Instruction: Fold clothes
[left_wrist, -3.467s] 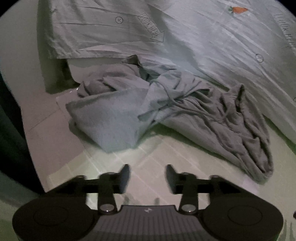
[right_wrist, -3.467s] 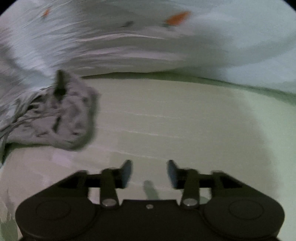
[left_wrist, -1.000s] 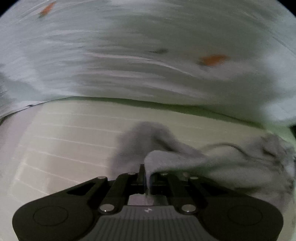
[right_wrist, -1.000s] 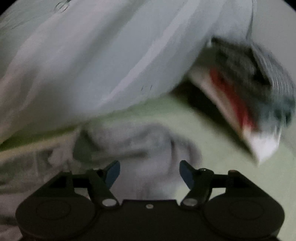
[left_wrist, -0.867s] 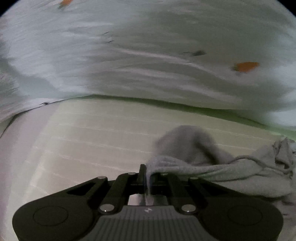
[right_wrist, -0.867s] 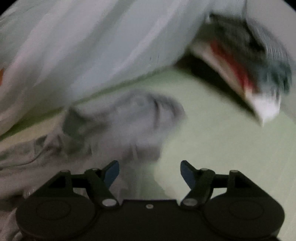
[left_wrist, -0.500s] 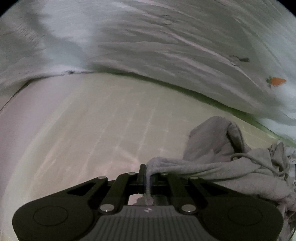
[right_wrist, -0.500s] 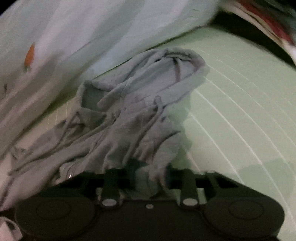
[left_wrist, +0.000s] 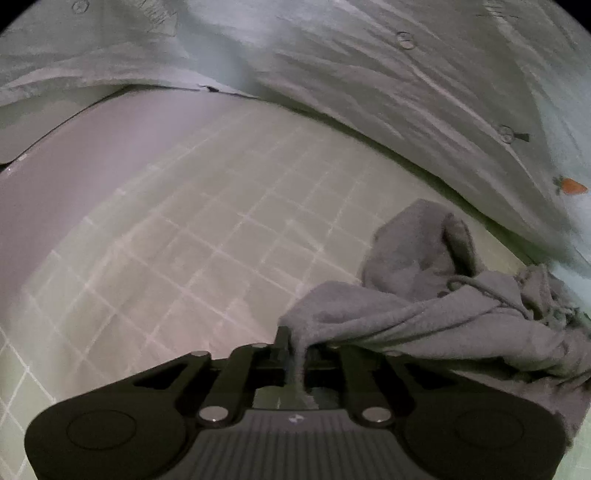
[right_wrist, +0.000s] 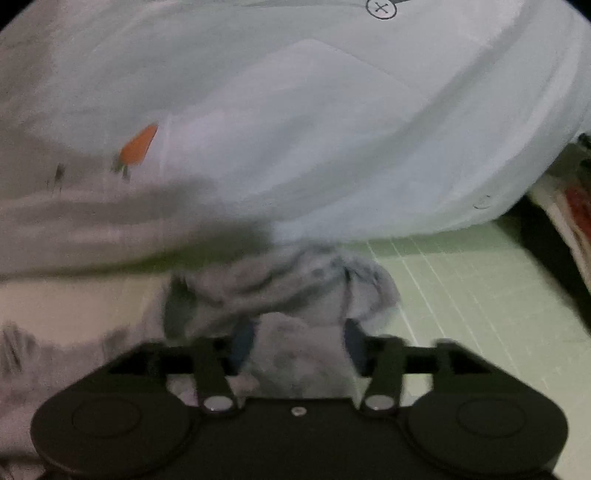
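Note:
A grey hooded garment with a drawstring lies bunched on the pale green gridded mat. My left gripper is shut on one edge of the grey garment, which trails off to the right. In the blurred right wrist view my right gripper has its fingers apart with a thick wad of the same grey garment between them; whether they press on it I cannot tell.
A large pale blue quilt with small carrot prints lies along the far side of the mat. A dark object with red and white parts sits at the right edge of the right wrist view.
The left gripper, still shut on the grey garment, has swung left along the mat. The right gripper's fingers stand wider apart than half a second ago, with cloth still between them.

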